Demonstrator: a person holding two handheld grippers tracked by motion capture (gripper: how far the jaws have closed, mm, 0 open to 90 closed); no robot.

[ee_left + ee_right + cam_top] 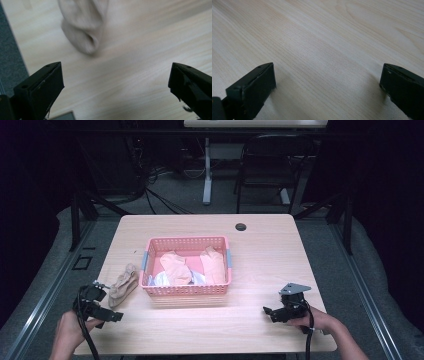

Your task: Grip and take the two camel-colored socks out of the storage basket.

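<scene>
sock (pixel 123 284): beige | basket (pixel 186 290): pink lattice | table (pixel 260 265): pale woodgrain

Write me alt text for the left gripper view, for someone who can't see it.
A beige sock lies crumpled on a light wooden table, its opening facing the camera, blurred. The left hand-held gripper has its two black jaws wide apart at the bottom corners, nothing between them, short of the sock. Grey floor shows at the left edge.

Blurred in the left gripper view, with its top cut off at the frame's edge: a beige sock (pixel 85 27). Half hidden behind the basket (pixel 186 290) wall: pale cloth (pixel 161 279).
</scene>
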